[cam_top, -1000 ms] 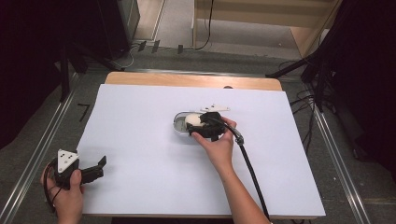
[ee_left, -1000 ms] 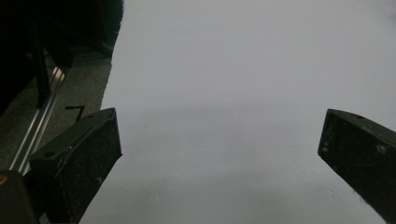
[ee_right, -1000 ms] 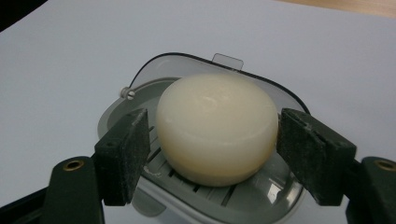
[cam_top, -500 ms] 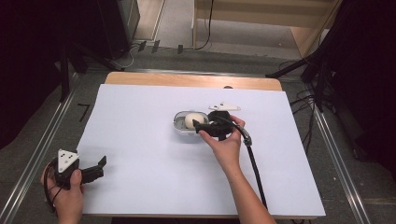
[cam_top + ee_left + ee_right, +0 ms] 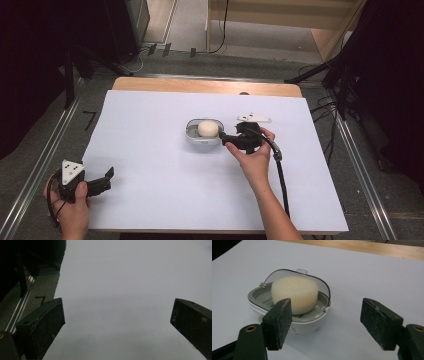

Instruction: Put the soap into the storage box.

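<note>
Soap dish [image 5: 287,315]: white oval base, grey slotted tray, dark hinged lid apparently open behind. Sits upright mid-worktop. Round cream soap bar [image 5: 295,293] rests flat on the tray, centred [image 5: 207,128]

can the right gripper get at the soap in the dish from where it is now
Probably yes. The right gripper sits open just beside the soap dish, whose clear lid is swung back, leaving the soap bar uncovered. Nothing lies between.

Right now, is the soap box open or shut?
Open. The soap box has its clear lid tipped up behind the soap, which sits uncovered inside. The right tool is open beside it.
</note>
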`<control>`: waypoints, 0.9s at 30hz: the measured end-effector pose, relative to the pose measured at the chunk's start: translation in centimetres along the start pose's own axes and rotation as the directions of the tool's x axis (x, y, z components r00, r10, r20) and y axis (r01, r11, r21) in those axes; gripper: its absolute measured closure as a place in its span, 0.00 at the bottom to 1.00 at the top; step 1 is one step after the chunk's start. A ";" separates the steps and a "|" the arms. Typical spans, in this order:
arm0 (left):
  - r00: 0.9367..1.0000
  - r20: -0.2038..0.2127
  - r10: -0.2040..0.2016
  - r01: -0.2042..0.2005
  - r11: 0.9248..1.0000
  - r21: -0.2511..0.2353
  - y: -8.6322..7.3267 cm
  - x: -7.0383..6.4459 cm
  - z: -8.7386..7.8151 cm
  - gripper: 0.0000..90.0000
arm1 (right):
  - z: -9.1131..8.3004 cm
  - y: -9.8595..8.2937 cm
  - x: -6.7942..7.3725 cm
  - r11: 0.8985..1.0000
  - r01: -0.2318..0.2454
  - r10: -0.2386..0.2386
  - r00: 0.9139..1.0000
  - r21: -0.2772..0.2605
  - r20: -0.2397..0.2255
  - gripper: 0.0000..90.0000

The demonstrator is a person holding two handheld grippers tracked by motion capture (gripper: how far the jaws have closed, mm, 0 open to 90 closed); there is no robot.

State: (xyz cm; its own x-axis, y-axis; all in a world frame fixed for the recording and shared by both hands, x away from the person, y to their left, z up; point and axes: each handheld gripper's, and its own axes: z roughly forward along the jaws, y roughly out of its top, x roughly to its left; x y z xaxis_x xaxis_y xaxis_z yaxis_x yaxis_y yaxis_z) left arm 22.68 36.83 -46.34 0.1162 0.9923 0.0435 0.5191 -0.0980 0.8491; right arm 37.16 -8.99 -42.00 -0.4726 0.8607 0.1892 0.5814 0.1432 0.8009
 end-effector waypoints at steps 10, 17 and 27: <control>1.000 -0.001 0.001 -0.001 1.000 -0.001 0.0 0.0 0.0 0.00 | -1.3 -1.4 -1.9 1.000 -0.007 0.007 0.999 -0.007 0.049 0.28; 1.000 0.000 0.002 -0.002 1.000 0.001 0.0 0.0 0.0 0.00 | -2.2 -2.4 -3.0 1.000 -0.010 0.010 0.997 -0.005 0.071 0.23; 1.000 -0.003 0.004 -0.004 1.000 0.000 0.0 -0.1 -0.1 0.00 | -3.8 -3.7 -4.4 1.000 -0.020 0.022 0.995 -0.021 0.100 0.17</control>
State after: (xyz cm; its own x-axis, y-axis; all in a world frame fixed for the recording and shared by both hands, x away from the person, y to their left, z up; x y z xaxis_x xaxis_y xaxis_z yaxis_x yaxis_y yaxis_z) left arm 22.61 36.75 -46.32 0.1159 0.9921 0.0487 0.5188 -0.1023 0.8488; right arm 34.58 -15.15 -43.59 -0.3909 0.9083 0.1492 0.5770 0.1155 0.8086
